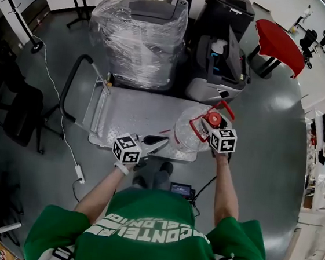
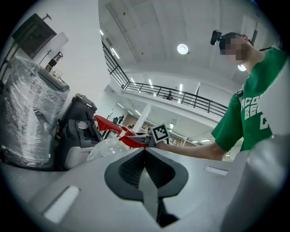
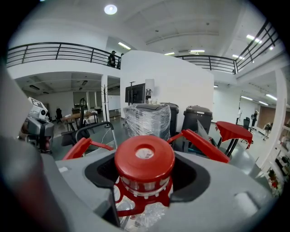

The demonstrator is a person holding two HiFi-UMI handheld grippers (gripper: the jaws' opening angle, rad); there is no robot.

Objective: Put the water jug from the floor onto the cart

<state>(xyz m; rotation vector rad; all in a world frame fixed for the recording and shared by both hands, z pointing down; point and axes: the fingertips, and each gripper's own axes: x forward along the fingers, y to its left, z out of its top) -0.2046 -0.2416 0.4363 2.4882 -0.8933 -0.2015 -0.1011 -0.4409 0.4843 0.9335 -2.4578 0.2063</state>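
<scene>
Right gripper point(image 1: 214, 126) jaws clamped round the neck of the clear water jug point(image 1: 190, 132) below its red cap point(image 3: 144, 158), jug over the cart's point(image 1: 129, 114) near right corner, base hidden so contact with the deck unclear, left gripper point(image 1: 156, 143) jaws closed together, empty.

Clear water jug point(image 1: 186, 134), red cap point(image 3: 144, 158) and red handle point(image 3: 205, 144), in the grey jaws of the right gripper point(image 1: 212, 126). Black-and-white square markers on its cube point(image 1: 223, 140). Beyond the jaws, silver cart point(image 1: 129, 114) on grey floor point(image 1: 263, 167).
</scene>
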